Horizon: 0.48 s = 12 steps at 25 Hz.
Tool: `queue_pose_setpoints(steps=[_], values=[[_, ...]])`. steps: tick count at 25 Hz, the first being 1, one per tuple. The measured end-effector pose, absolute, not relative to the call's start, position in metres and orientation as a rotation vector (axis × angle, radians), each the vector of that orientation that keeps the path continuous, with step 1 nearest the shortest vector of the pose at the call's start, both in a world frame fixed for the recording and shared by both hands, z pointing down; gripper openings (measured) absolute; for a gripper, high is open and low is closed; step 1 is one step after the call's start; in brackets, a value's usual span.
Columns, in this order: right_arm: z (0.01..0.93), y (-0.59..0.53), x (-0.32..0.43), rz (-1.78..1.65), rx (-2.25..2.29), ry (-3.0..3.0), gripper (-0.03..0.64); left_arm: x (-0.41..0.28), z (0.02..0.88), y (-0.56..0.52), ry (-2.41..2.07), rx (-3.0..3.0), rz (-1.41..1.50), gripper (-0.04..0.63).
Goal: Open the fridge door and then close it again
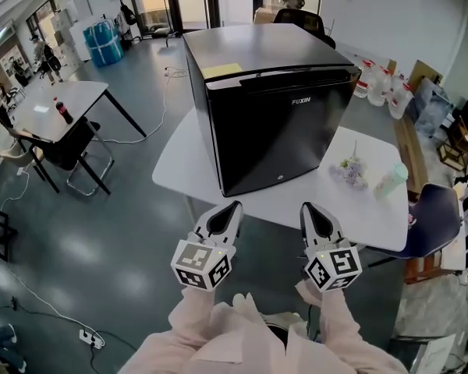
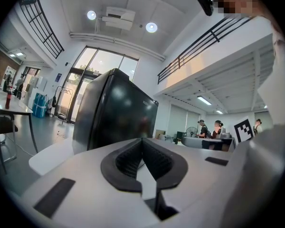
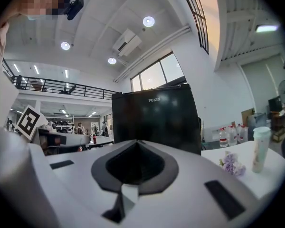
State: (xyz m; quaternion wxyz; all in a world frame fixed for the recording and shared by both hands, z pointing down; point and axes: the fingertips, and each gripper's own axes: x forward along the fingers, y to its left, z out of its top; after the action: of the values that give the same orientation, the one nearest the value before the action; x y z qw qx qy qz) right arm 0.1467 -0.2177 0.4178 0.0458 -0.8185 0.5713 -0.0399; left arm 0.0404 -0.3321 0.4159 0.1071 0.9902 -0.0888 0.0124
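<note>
Fridge (image 1: 273,123) on table (image 1: 218,179); flowers (image 1: 349,170) + cup (image 1: 391,180) R of it.

Clear way to the fridge (image 1: 273,107) front
Bare table (image 1: 285,202) lay open before the fridge door; flowers (image 1: 349,170) and a cup (image 1: 391,179) stood at its right, a chair (image 1: 441,209) beyond that edge, open floor (image 1: 125,209) along the left.

The head view looks steeply down from above — both gripper views look level from nearby, sharing the fridge (image 1: 281,131).

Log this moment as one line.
fridge: door closed, on white table | left gripper: shut, empty, short of fridge | right gripper: shut, empty, short of fridge | contact: none
</note>
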Motion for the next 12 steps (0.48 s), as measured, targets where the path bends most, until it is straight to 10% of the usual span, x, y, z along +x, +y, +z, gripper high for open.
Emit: queue_pose_setpoints(steps=[12], values=[[0.418,-0.229,0.142,-0.156,-2.458,1.759,0.008,0.035,0.420,-0.340,-0.283,2.909,0.049,0.011]])
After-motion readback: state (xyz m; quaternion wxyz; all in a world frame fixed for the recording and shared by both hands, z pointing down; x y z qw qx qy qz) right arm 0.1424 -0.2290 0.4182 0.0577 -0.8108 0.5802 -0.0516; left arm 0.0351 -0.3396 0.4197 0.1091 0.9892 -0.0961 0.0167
